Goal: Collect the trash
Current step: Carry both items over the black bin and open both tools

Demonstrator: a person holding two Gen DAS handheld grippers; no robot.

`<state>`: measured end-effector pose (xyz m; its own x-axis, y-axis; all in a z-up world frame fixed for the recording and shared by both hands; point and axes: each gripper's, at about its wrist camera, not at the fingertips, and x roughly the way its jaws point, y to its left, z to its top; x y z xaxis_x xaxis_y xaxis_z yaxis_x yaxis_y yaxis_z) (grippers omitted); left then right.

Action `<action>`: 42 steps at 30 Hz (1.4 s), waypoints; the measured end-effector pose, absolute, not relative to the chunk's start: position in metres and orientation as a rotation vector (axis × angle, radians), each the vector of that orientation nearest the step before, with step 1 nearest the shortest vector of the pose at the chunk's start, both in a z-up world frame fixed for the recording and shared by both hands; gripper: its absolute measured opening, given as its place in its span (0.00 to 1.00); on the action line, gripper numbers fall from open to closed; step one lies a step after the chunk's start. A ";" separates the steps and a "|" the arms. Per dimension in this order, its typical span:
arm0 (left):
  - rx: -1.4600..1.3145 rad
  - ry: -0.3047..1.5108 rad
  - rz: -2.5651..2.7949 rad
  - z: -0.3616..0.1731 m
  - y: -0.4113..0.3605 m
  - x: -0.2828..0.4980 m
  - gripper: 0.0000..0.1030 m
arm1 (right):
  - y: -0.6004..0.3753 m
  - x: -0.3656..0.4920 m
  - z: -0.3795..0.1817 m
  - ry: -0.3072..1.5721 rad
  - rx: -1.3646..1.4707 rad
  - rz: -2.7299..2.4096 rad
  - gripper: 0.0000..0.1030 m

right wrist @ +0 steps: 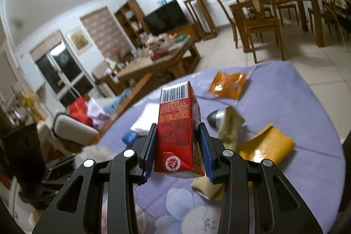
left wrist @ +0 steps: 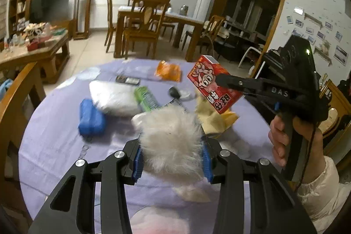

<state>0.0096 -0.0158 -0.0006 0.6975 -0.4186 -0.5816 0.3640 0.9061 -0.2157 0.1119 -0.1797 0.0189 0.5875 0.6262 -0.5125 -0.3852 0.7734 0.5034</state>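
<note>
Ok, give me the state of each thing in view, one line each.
left gripper: shut on white furry item, lifted.
right gripper: shut on red carton, held off the table.
orange wrapper: lying flat on purple cloth.
yellow packet: lying crumpled.

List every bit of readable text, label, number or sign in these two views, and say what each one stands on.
"DAS": pale letters on the black right gripper, seen side-on from the left wrist.
Large yellow Chinese characters on the red carton: visible, not surely readable.
"57", perhaps: round red-and-white mark low on the red carton's side, right wrist view.
Barcode digits and small print on the carton: too small.
Green packet and dark flat item: print blurred.
</note>
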 end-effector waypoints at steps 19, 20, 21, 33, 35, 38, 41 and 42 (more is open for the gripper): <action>-0.007 0.610 -0.702 0.025 -0.182 0.043 0.41 | -0.391 0.058 0.043 0.531 0.548 0.364 0.36; -0.004 0.613 -0.714 0.025 -0.190 0.044 0.41 | -0.404 0.054 0.041 0.523 0.555 0.344 0.36; 0.003 0.619 -0.734 0.024 -0.203 0.047 0.41 | -0.413 0.052 0.040 0.518 0.559 0.327 0.36; 0.049 0.667 -0.861 0.009 -0.316 0.071 0.41 | -0.511 0.023 -0.005 0.466 0.612 0.068 0.36; 0.049 0.668 -0.871 0.007 -0.333 0.076 0.41 | -0.526 0.018 -0.012 0.460 0.625 0.038 0.36; 0.048 0.673 -0.881 0.004 -0.351 0.082 0.41 | -0.544 0.015 -0.021 0.453 0.636 -0.008 0.36; 0.051 0.681 -0.885 -0.003 -0.368 0.085 0.41 | -0.560 0.013 -0.032 0.451 0.648 -0.047 0.36; 0.052 0.688 -0.886 -0.006 -0.374 0.087 0.41 | -0.566 0.013 -0.036 0.450 0.656 -0.057 0.36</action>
<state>0.0867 -0.3737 -0.0059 0.4342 -0.6949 -0.5732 0.7271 0.6460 -0.2323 0.0127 -0.5663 -0.0361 0.9025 0.0892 -0.4214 0.1907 0.7945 0.5766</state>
